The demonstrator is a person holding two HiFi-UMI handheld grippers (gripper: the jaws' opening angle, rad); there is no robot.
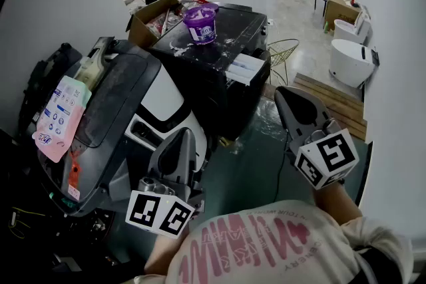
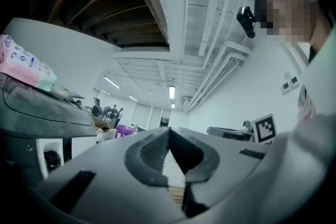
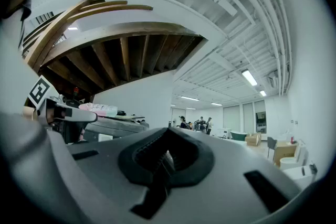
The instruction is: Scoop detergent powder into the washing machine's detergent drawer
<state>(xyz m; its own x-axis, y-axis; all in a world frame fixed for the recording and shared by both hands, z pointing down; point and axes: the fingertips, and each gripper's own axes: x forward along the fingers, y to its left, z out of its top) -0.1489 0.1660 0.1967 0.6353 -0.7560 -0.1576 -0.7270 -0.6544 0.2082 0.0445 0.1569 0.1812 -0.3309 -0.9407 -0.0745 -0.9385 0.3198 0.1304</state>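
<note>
A purple detergent tub (image 1: pixel 201 22) stands on top of the black washing machine (image 1: pixel 229 33) at the far centre. The machine's white detergent drawer (image 1: pixel 245 68) is pulled out at its front right. My left gripper (image 1: pixel 184 134) is held low near my body, shut with nothing in it, well short of the machine. My right gripper (image 1: pixel 282 92) is raised to the right of the drawer, also shut and holding nothing. In the left gripper view the jaws (image 2: pixel 169 134) meet at the tip, and the tub (image 2: pixel 125 131) shows far off. In the right gripper view the pads (image 3: pixel 168 136) are closed together.
A second washer with a dark lid (image 1: pixel 113 103) stands at my left, with a pink packet (image 1: pixel 58 116) lying on it. An open cardboard box (image 1: pixel 148 21) is behind it. A wire basket (image 1: pixel 283 52), a wooden pallet (image 1: pixel 333 98) and white toilets (image 1: pixel 349 60) stand at the right.
</note>
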